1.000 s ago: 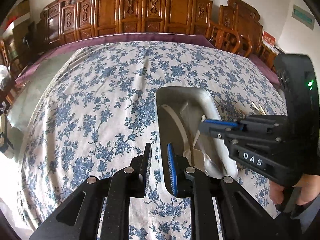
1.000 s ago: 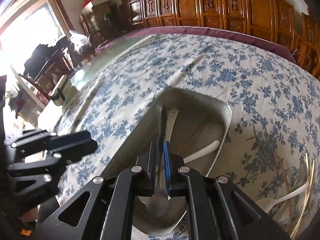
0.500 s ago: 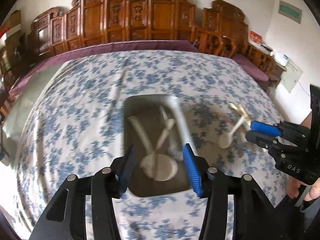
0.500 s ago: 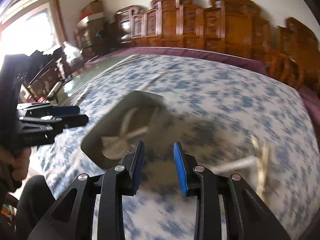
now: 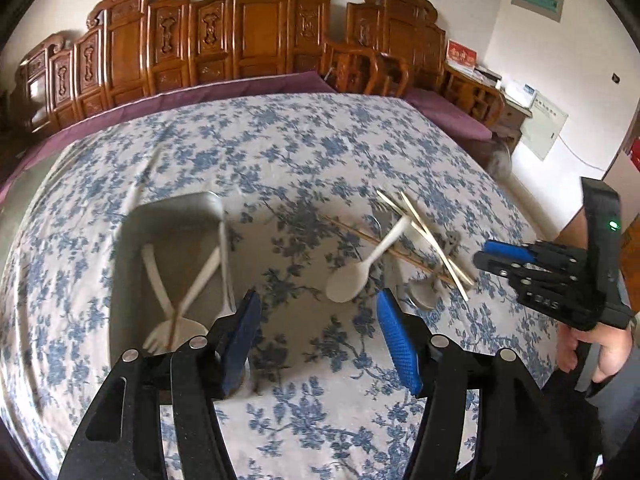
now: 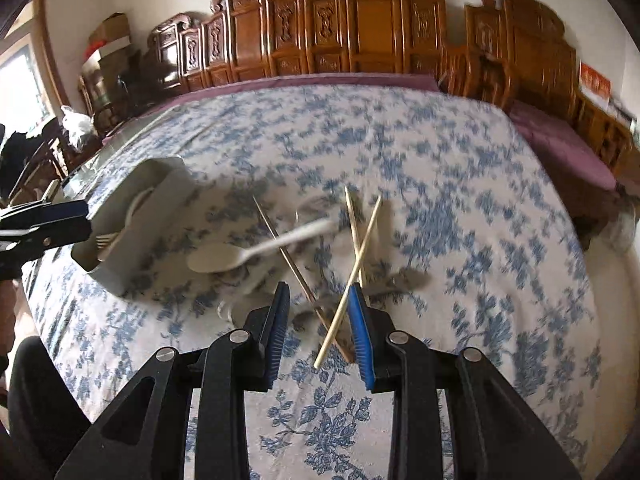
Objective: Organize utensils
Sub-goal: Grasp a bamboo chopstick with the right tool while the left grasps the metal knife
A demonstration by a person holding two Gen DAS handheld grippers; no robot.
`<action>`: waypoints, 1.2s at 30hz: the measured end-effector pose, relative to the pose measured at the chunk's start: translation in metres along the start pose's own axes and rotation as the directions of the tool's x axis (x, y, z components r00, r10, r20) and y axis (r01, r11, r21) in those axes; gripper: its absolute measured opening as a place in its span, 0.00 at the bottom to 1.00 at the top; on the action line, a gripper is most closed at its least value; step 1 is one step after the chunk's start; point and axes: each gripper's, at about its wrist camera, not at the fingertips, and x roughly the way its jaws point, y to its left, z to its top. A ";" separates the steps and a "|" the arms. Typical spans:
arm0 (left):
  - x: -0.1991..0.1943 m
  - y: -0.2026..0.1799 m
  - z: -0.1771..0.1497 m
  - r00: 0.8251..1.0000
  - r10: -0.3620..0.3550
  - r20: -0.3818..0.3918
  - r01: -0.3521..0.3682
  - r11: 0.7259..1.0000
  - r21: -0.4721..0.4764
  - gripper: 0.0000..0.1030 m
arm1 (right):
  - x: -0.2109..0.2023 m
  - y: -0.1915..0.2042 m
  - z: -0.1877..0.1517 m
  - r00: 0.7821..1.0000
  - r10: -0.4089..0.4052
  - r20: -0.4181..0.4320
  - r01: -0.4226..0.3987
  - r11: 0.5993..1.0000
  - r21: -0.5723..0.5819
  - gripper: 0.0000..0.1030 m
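A grey rectangular tray (image 5: 132, 248) (image 6: 132, 236) on the floral tablecloth holds white plastic utensils and a metal spoon (image 5: 225, 264). To its right lie a white plastic spoon (image 5: 360, 268) (image 6: 248, 254), several wooden chopsticks (image 5: 424, 236) (image 6: 356, 264) and a grey metal utensil (image 5: 428, 292). My left gripper (image 5: 316, 336) is open and empty, above the cloth between the tray and the white spoon. My right gripper (image 6: 320, 328) is open and empty, its jaws either side of the near ends of the chopsticks; it also shows in the left wrist view (image 5: 492, 256).
The table (image 5: 320, 152) carries a blue floral cloth over a purple one. Carved wooden chairs (image 5: 256, 36) line the far wall. A side desk with papers (image 5: 488, 88) stands at the right. The left gripper shows at the left edge of the right wrist view (image 6: 44, 224).
The right gripper let go of the metal spoon in the tray, opened and moved right to the chopsticks. The left gripper opened wide and pulled back and right from the tray.
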 end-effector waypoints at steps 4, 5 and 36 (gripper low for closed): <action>0.009 -0.008 -0.010 1.000 0.000 -0.027 0.001 1.000 0.008 0.56 | 0.024 -0.003 -0.003 0.999 0.003 -0.033 -0.002 1.000 0.006 0.32; 0.011 -0.011 -0.013 0.999 -0.001 -0.035 0.001 1.000 0.008 0.56 | 0.028 -0.002 -0.003 0.999 -0.001 -0.040 0.001 1.000 0.004 0.30; 0.099 -0.057 0.010 0.989 0.040 -0.145 -0.019 0.990 0.138 0.48 | 0.028 -0.024 -0.007 0.992 -0.124 0.002 0.124 0.992 -0.020 0.06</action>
